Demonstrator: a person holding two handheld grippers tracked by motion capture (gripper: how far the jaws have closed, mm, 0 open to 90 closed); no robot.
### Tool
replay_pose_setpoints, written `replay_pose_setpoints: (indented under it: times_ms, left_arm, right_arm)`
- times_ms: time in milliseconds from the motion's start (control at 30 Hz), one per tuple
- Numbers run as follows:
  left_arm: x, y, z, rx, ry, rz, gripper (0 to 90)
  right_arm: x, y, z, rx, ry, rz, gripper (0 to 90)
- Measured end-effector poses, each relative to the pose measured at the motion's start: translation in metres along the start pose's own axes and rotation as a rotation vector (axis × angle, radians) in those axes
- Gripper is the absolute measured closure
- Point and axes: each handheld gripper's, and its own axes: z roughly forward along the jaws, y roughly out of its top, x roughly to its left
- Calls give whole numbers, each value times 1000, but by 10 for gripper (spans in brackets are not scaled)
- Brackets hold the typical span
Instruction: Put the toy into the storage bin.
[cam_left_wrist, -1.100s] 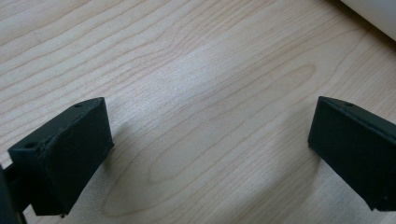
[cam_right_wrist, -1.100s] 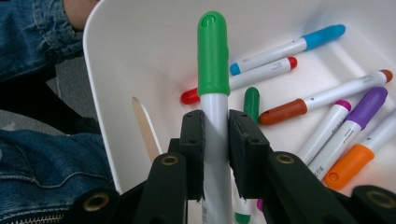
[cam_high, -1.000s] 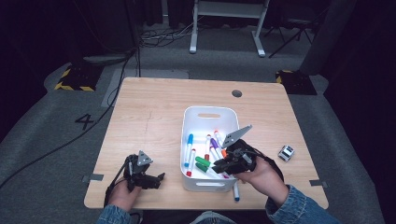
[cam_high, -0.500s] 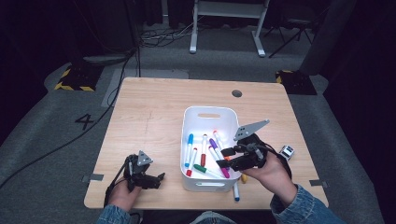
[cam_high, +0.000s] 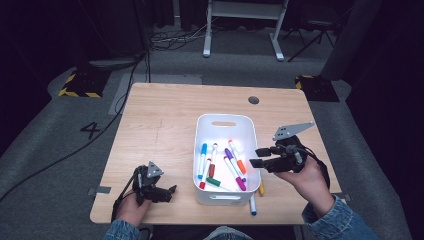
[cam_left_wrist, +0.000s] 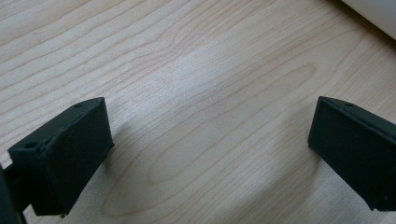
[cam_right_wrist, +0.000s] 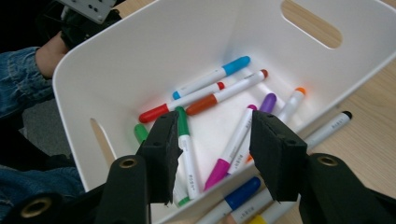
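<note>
A white bin (cam_high: 201, 150) on the wooden table holds several coloured markers (cam_high: 232, 162). My right gripper (cam_high: 257, 156) hovers at the bin's right rim and points left into it. Its jaws have just been opening and now stand open with nothing between them. In the right gripper view, the right gripper (cam_right_wrist: 215, 154) looks down over the near wall at the markers (cam_right_wrist: 201, 93) in the bin (cam_right_wrist: 116, 70). My left gripper (cam_high: 167, 192) rests near the table's front left, left of the bin. In the left gripper view it (cam_left_wrist: 210, 154) stands open over bare wood.
Outside the bin's right front corner lie a blue-capped marker (cam_high: 252, 204) and a yellow one (cam_high: 261, 189). The right gripper view also shows a black-capped marker (cam_right_wrist: 327, 128) on the table beside the bin. A round hole (cam_high: 253, 100) sits near the table's far edge.
My right gripper has drawn back to the right and upward, from over the markers inside the bin to its right rim, and its jaws have opened. The left gripper has stayed put.
</note>
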Motion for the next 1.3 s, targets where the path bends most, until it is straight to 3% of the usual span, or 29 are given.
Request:
replay_pose_setpoints:
  times_ms: [333, 567, 633, 700, 733, 933, 1100, 1300]
  left_arm:
    - [0, 0, 0, 0, 0, 0, 0]
    - [0, 0, 0, 0, 0, 0, 0]
    - [0, 0, 0, 0, 0, 0, 0]
    - [0, 0, 0, 0, 0, 0, 0]
    - [0, 0, 0, 0, 0, -1, 0]
    - [0, 0, 0, 0, 0, 0, 0]
    - [0, 0, 0, 0, 0, 0, 0]
    - [0, 0, 0, 0, 0, 0, 0]
  right_arm:
    - [-21, -12, -6, -5, -57, 33, 530]
    - [-41, -23, 4, 17, -91, 79, 530]
    - [-48, -29, 14, 38, -105, 107, 530]
    - [-51, -31, 17, 48, -111, 96, 531]
    - [-55, -35, 23, 60, -111, 118, 531]
    - [-67, -46, 41, 96, -119, 143, 535]
    - [-71, -55, 55, 136, -137, 143, 546]
    - [-78, -67, 72, 178, -126, 148, 560]
